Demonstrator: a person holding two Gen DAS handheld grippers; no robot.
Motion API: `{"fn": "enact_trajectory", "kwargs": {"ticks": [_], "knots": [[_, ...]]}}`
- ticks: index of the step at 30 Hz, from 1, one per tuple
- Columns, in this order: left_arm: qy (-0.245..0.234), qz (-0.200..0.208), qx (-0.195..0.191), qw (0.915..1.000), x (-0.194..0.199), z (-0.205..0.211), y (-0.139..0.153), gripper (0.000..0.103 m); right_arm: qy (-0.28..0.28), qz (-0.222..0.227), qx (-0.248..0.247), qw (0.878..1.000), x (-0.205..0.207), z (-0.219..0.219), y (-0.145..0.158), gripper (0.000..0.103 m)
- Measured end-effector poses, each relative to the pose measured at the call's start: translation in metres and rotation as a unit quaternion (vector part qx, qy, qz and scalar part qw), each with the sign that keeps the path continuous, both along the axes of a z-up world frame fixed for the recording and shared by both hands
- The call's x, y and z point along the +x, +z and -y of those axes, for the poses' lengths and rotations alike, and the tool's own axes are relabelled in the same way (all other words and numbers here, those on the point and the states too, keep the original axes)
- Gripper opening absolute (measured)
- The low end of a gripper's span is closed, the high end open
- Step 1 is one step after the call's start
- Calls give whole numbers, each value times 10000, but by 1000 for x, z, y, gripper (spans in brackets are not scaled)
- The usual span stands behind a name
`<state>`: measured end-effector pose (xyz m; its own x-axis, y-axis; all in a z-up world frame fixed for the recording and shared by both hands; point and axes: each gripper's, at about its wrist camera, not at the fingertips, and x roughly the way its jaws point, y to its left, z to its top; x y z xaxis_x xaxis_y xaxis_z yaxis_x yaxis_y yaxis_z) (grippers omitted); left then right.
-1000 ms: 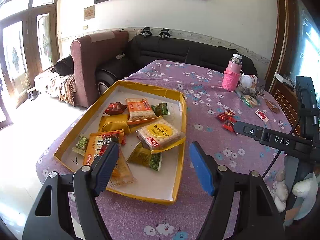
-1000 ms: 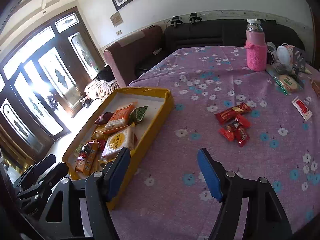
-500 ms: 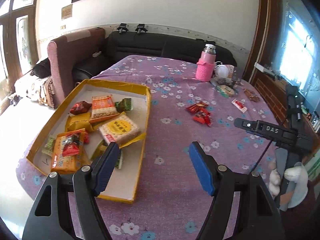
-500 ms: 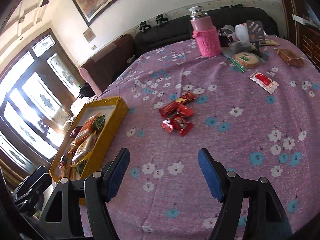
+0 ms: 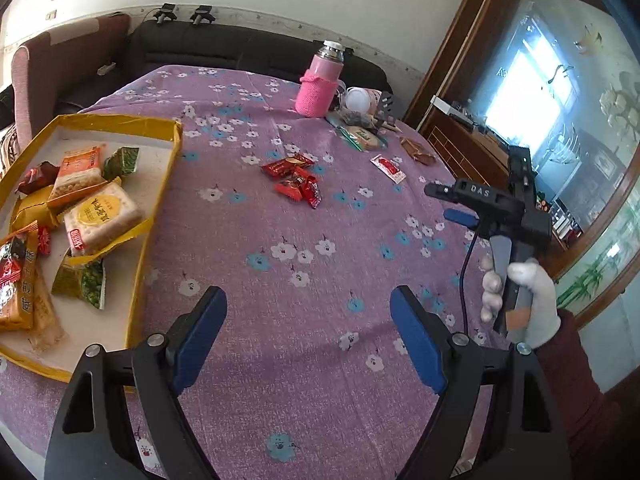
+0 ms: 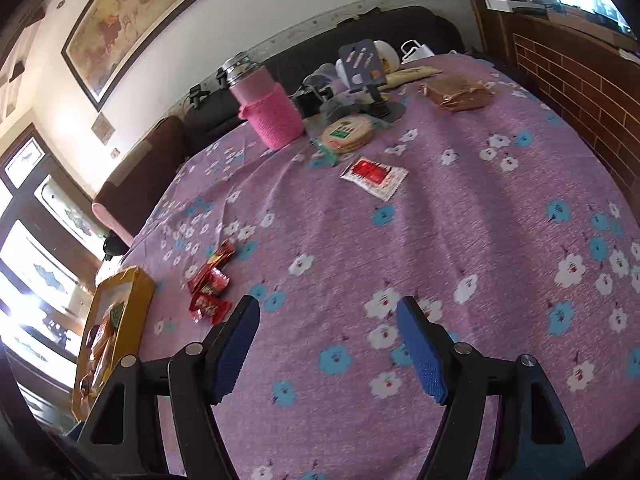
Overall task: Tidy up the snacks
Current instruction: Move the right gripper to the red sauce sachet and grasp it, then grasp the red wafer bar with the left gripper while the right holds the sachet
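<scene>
- Both views have swung away from the yellow tray (image 5: 176, 148) since the earlier frames; a second ago it filled the left camera's middle, and it now lies at the far left edge, with bare flowered cloth ahead of each claw.
- Loose red snack packets (image 5: 296, 182) lie in a small cluster on the bench (image 5: 320, 280), right of the tray and well apart from it; a white-and-red sachet (image 6: 374, 176) sits farther from the tray, near the pink bottle (image 6: 272, 114).
- Risk, as a judgement: the red packets overlap one another, so a pinch could catch two at once or skid one away across the cloth.
- Another hazard: thin, flat wrappers may slip under the pads, or the cloth may bunch up with them.
- Left claw (image 5: 308, 332): jaws opening, already spread wide, nothing between them and touching nothing.
- Right claw (image 6: 328, 344): jaws spread wide, empty, over bare cloth right of the red packets; a gloved hand (image 5: 520, 296) grips its handle in the left view.
- Snacks already in the tray lie heaped, leaving bare floor at its far end.
</scene>
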<state>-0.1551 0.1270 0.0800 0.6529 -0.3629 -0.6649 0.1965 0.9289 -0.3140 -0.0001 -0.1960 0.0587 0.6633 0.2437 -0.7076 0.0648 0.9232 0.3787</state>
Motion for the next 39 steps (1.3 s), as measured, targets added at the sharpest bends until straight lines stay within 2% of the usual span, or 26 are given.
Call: {"fn": "enact_trajectory", "kwargs": {"ticks": [4,6,9,10,14,16,18,19,20,21,25,29,32,36,39], "knots": [[-90,-52,-95,9999,6,3,-7,84,64,-93,-330,9994,38,-5,1,75],[-110,-54,-95,9999,7,1,-9,84,54,-120,-831,9965,70,-12,0,75],[-82,-69,-158,9998,9,-6,-12,84,66,-159,-1802,9835,122,-23,-6,74],[-64,-66,-180,9998,10,-9,-12,84,108,-235,-1979,9799,137,-26,-10,74],[58,-71,-235,9997,17,-23,-13,84,252,-547,-1905,9798,177,-27,-30,74],[107,-69,-273,9995,19,-28,-13,84,272,-759,-2046,9755,185,-27,-40,70],[129,-69,-328,9994,23,-32,-13,84,280,-752,-2027,9759,181,-26,-45,62],[146,-80,-360,9992,24,-33,-14,84,281,-717,-1996,9769,176,-25,-44,52],[169,-103,-388,9991,26,-34,-15,84,303,-730,-1982,9770,172,-25,-43,35],[174,-126,-437,9988,27,-34,-16,84,335,-787,-1958,9769,168,-26,-42,32],[171,-147,-444,9988,25,-31,-15,84,840,-866,-1704,9780,130,-40,-40,31],[140,-135,-309,9993,27,-25,-9,84,1347,-912,-958,9820,76,-61,-34,31],[173,-152,-137,9996,42,-15,-5,84,1432,-656,-599,9857,44,-78,-24,31],[165,-333,209,9991,75,5,-9,84,1428,63,-431,9888,23,-93,-14,31],[162,-409,373,9983,102,16,-11,84,1454,43,-204,9892,25,-90,-20,31]]}}
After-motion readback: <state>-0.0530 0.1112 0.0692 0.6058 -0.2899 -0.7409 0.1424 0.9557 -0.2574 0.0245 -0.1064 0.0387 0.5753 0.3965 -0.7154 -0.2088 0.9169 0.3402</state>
